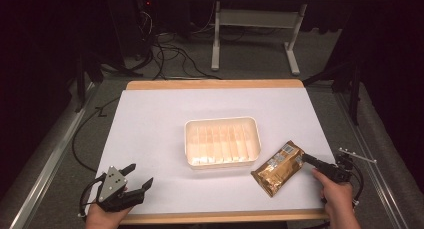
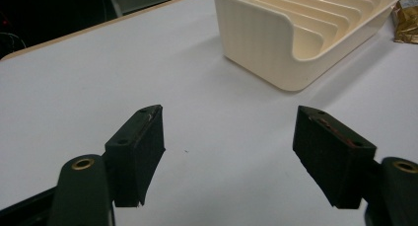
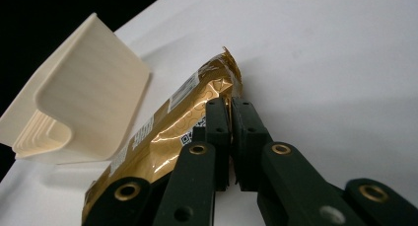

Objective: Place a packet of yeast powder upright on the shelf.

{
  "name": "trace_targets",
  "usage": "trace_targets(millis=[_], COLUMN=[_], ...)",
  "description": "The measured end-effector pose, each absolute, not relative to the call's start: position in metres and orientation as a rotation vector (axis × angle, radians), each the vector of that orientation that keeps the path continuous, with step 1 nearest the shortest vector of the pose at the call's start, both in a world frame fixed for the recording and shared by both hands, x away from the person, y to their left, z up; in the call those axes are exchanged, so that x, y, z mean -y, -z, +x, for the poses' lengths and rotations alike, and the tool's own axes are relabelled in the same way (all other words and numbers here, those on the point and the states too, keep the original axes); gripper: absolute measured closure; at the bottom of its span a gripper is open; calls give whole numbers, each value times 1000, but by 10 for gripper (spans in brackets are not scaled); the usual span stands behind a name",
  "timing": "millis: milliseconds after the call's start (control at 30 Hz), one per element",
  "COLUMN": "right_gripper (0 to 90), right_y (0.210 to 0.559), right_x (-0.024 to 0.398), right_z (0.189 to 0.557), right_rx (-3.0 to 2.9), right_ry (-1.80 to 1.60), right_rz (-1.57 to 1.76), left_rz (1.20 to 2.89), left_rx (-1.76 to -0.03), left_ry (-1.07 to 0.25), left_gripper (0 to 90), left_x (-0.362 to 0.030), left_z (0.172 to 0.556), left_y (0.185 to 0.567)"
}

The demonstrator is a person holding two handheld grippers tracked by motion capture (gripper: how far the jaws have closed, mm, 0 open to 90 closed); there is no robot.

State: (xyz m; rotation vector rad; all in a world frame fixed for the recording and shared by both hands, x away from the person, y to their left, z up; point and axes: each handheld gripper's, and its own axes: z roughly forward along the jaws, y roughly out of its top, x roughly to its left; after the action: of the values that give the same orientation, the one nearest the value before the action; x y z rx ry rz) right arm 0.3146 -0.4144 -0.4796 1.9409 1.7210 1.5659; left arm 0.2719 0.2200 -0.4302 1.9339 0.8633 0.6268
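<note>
A gold foil packet [image 1: 277, 168] lies on the white sheet, just right of a cream ribbed tray [image 1: 222, 121]. My right gripper [image 1: 307, 159] reaches in from the right and is shut on the packet's near corner. In the right gripper view the jaws [image 3: 230, 105] are pressed together with the packet [image 3: 162, 137] edge pinched between them, and the tray [image 3: 93, 73] stands beyond. My left gripper [image 1: 141, 174] rests near the table's front left, open and holding nothing. Its view shows the wide gap [image 2: 226, 152], the tray [image 2: 256, 43] ahead and the packet [image 2: 406, 18] at the far right.
The white sheet [image 1: 150, 129] covers a wooden table whose edge [image 1: 215, 84] shows at the back. Behind it stand a white desk frame [image 1: 216, 44] and loose cables [image 1: 170, 54] on the floor. Dark stands flank both sides.
</note>
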Motion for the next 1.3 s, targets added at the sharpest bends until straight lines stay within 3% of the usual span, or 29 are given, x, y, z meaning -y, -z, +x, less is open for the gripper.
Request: trace_targets(millis=[1300], right_gripper=[900], right_y=[397], right_x=[370], right_z=[273], right_rx=[-1631], right_ry=[-1730], right_rz=[1399], left_rz=[1930], left_rx=[-855], left_ry=[-631], left_gripper=[286], left_x=[-220], left_z=[271], left_y=[429])
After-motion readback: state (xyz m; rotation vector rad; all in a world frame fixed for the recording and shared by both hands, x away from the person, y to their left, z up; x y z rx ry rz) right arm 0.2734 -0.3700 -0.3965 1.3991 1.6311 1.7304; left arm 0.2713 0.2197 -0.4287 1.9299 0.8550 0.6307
